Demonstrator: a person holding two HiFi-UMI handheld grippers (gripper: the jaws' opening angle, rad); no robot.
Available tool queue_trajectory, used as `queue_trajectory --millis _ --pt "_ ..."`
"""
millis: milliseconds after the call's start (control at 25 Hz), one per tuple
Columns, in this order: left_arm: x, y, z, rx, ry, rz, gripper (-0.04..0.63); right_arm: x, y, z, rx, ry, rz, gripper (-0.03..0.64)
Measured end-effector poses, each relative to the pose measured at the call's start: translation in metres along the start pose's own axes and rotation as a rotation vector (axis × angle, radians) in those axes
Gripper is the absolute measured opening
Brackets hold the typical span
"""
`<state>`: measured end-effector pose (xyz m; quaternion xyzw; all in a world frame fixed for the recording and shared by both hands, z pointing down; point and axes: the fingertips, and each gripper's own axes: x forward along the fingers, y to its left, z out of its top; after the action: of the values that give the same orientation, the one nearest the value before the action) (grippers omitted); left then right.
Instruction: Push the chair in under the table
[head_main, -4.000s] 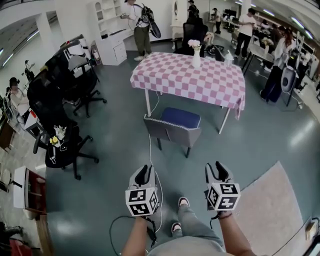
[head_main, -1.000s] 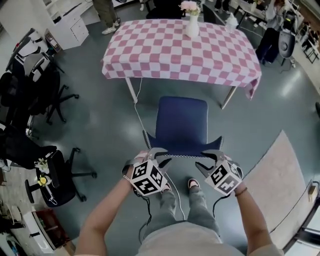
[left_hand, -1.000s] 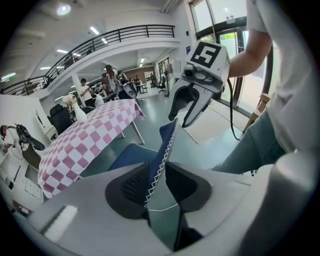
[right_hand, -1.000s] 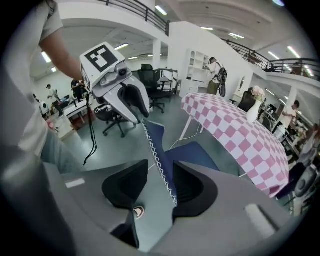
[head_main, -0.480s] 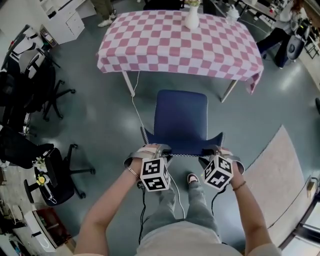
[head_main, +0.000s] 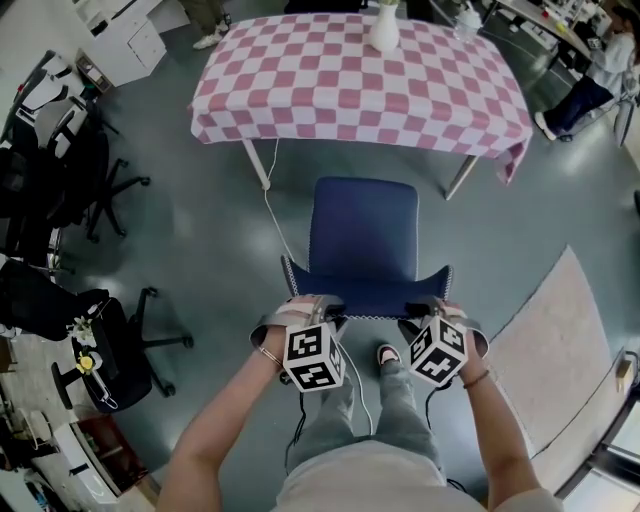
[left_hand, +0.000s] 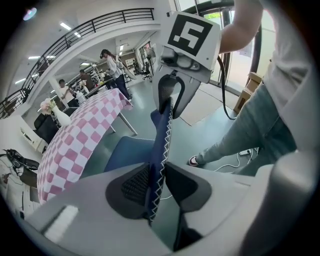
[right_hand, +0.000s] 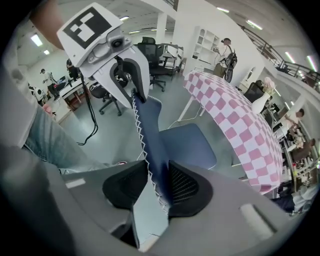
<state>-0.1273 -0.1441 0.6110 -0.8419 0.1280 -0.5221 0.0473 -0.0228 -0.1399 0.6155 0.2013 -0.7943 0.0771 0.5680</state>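
A chair with a blue seat (head_main: 363, 230) stands just in front of the pink-checked table (head_main: 330, 70), its backrest (head_main: 365, 292) towards me. My left gripper (head_main: 316, 302) points down over the backrest's left top edge. The stitched edge (left_hand: 161, 135) sits between its pads (left_hand: 131, 184), gripped. My right gripper (head_main: 432, 304) holds the right top edge the same way. There the blue backrest (right_hand: 150, 135) fills the gap between the pads (right_hand: 186, 186) while the jaws are still closing. Each gripper view shows the other gripper on the same edge.
A white vase (head_main: 385, 30) with flowers stands on the table. Black office chairs (head_main: 60, 170) crowd the left side. A white cable (head_main: 275, 215) runs from the table leg past my feet (head_main: 388, 353). A pale rug (head_main: 555, 350) lies at the right.
Four seconds ago I stood back from the chair with both grippers free. Over the last second both grippers sank onto the top of the backrest and took hold of it.
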Motion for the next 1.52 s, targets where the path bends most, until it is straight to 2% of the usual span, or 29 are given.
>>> queue_trajectory --millis 120,320,520,880,1080,1280,1520 --pt "0.0 0.0 -0.001 -0.003 -0.013 -0.001 0.095 0.001 0.0 0.001 0.003 0.001 0.0 0.133" --pt "0.003 0.009 0.009 -0.049 -0.071 -0.017 0.098 -0.001 -0.013 -0.003 0.011 -0.007 -0.006 0.133" --pt "0.012 0.026 0.017 -0.087 -0.057 -0.008 0.101 0.003 -0.035 -0.003 0.014 -0.005 -0.025 0.133" --pt "0.032 0.096 0.018 -0.126 -0.031 0.087 0.115 0.018 -0.095 0.022 0.014 -0.031 -0.077 0.133" --pt "0.046 0.129 0.024 -0.156 -0.019 0.101 0.121 0.026 -0.129 0.03 -0.001 -0.034 -0.082 0.133" --pt "0.058 0.16 0.029 -0.156 -0.012 0.156 0.124 0.034 -0.162 0.038 -0.032 -0.041 -0.094 0.133" --pt "0.074 0.196 0.035 -0.161 0.018 0.17 0.123 0.041 -0.202 0.046 -0.055 -0.042 -0.09 0.133"
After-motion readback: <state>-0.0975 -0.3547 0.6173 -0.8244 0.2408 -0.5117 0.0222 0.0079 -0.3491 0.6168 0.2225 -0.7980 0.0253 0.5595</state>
